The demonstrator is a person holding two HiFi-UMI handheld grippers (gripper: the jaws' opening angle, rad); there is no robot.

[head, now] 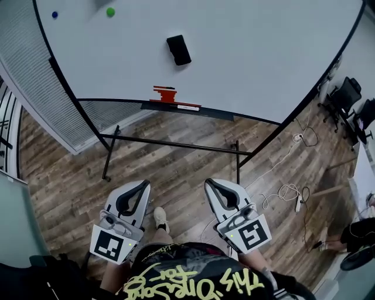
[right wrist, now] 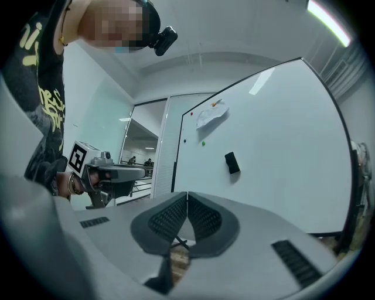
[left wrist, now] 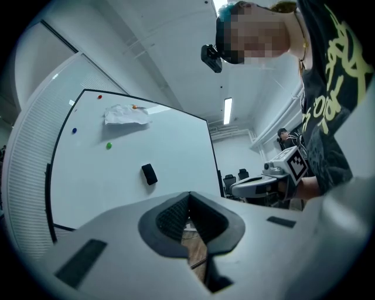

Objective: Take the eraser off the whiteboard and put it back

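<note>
- Seeing eraser (head: 179, 50) stuck on whiteboard (head: 263, 58), about mid-board, tilted, touched by neither tool.
- Holding left tool (head: 142, 185) low in front of the body, pointed at the board, well short of it.
- Reading left tool as clenched: pads meet at the tip, nothing between.
- Same for right tool (head: 212, 185): clenched, empty, level with the left one, apart from it.
- On the ledge below the eraser: red holder (head: 167, 94).
- Higher up on the board: green magnet (head: 110, 12), blue magnet (head: 54, 14), crumpled paper (left wrist: 126, 114).
- Under the board stand: wood floor (head: 176, 167), with white cables (head: 287, 190) lying to the right.
- Off to the far right: dark chairs (head: 347, 94), near the board's edge.
</note>
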